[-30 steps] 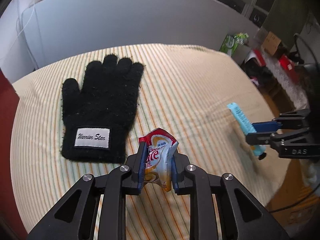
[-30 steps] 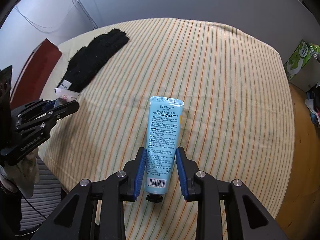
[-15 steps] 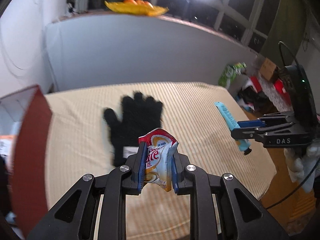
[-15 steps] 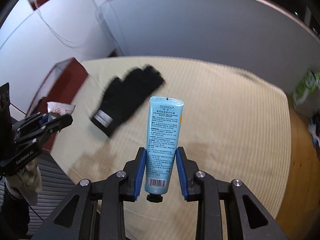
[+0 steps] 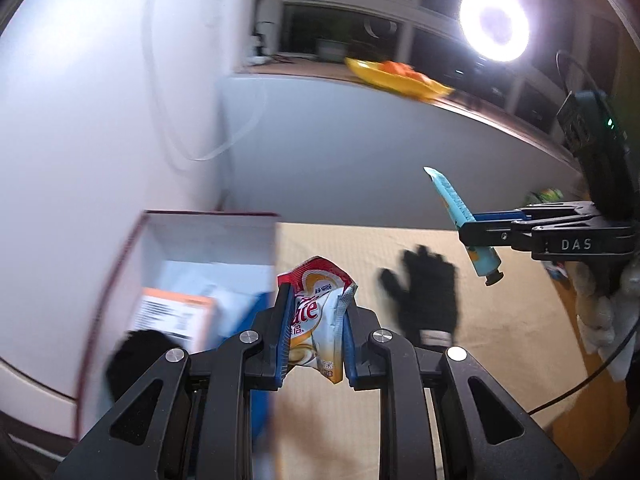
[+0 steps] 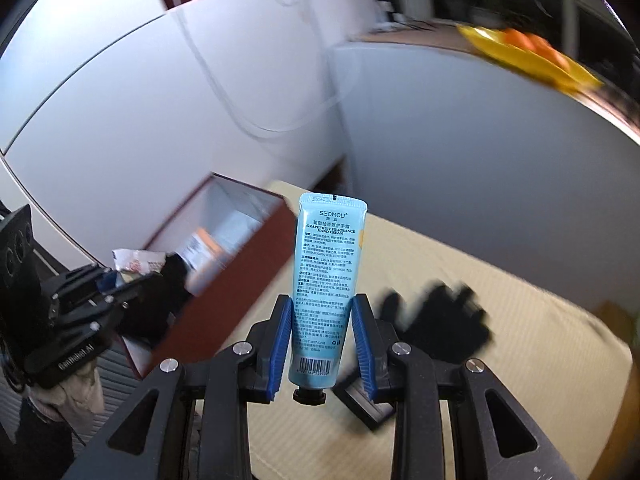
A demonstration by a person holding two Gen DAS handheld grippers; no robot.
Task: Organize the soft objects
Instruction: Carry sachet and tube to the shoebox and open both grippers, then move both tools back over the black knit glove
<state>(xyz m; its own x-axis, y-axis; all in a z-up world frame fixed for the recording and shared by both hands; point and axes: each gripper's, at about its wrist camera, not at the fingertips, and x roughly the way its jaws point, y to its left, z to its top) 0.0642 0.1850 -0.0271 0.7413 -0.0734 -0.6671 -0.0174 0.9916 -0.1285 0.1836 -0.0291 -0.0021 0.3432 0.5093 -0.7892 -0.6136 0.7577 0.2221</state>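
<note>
The right gripper (image 6: 323,344) is squeezing a blue tube (image 6: 328,280) that is saying "SEOMOU" and "GRAPEFRUIT FRAGRANCE HAND CREAM", cap end down between the blue pads. The left gripper (image 5: 316,338) is pinching a crinkled packet (image 5: 316,320) with red letters ending in "te". Only the left view is showing "DAS" on the right gripper's side. Only the right view is showing the tube's words. A black glove (image 5: 428,292) is lying on the striped cloth (image 5: 500,320), beyond both grippers. A red box (image 6: 224,264) is sitting open at the left.
</note>
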